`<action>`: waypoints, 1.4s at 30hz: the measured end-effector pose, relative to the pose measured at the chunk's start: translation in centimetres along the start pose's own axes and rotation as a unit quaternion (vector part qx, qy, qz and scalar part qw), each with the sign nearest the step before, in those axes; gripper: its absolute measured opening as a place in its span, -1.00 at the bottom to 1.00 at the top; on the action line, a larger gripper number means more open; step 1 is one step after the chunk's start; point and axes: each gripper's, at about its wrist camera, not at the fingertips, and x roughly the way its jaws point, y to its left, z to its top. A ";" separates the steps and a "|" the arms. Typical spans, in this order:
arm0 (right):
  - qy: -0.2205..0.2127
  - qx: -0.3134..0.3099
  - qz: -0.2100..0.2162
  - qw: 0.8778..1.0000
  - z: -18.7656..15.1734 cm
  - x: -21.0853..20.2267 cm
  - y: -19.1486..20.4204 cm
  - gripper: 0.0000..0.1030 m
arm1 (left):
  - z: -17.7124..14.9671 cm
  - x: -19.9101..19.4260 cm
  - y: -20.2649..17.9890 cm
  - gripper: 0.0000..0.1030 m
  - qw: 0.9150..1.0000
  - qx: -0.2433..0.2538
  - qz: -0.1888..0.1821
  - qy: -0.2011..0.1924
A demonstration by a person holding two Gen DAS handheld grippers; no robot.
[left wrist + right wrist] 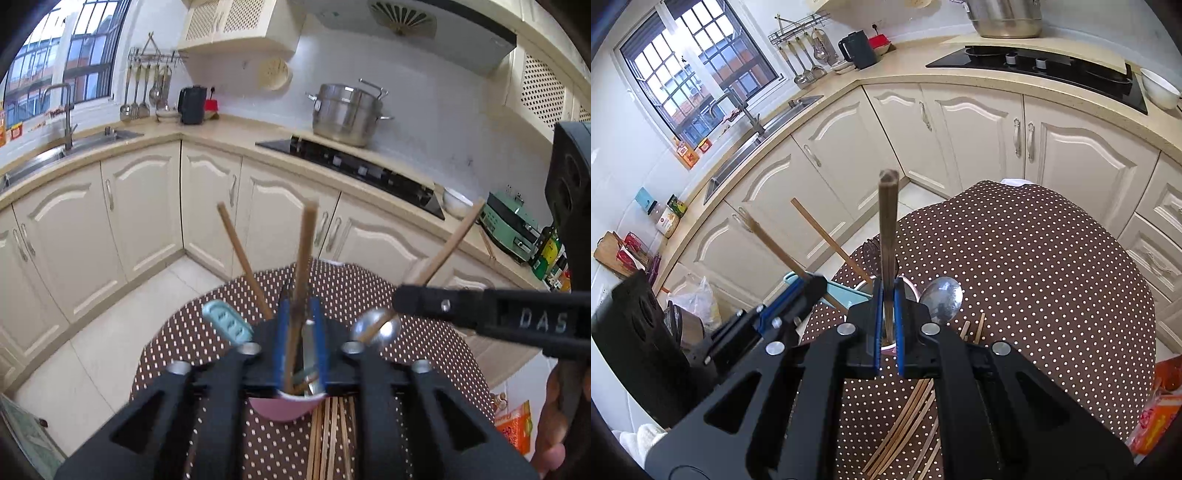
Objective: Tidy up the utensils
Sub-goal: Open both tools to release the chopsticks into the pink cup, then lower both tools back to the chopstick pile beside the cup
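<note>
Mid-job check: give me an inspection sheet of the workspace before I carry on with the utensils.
Surface: round table under a brown dotted cloth.
Job's things: pink cup holding standing chopsticks; spoon at its rim; loose chopsticks on the cloth.
Clutter: teal handle by the cup; orange packet beside the table.
Grippers: left hand-held gripper slightly open, brown chopstick between its pads; right hand-held gripper shut on a dark chopstick.
Cables: nothing seen.
Surroundings: kitchen counter, stove, steel pot, sink.

Cream cabinets [140,206] line a corner kitchen under a barred window [698,70], daylight on pale floor tiles [107,354].
</note>
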 end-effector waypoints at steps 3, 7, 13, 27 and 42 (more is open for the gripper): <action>0.001 -0.001 0.001 1.000 0.0 0.1 0.1 -0.88 | -0.5 -0.3 0.4 -0.46 1.000 -0.013 -0.005 0.009; 0.003 -0.001 0.001 1.000 -0.2 0.1 0.0 -0.88 | -1.1 -0.7 0.8 -0.31 1.000 -0.021 -0.003 0.023; 0.005 -0.003 -0.001 1.000 -0.6 0.0 0.1 -0.88 | -1.8 -1.6 1.5 -0.18 0.998 -0.041 0.008 0.037; 0.024 0.006 -0.020 0.999 -2.3 -0.2 -0.2 -0.87 | -3.7 -1.8 2.3 -0.03 0.994 -0.047 0.032 0.095; 0.007 0.021 -0.043 0.999 -3.9 -4.0 -3.0 -0.06 | -7.4 1.1 2.4 0.10 0.977 -0.041 0.015 0.209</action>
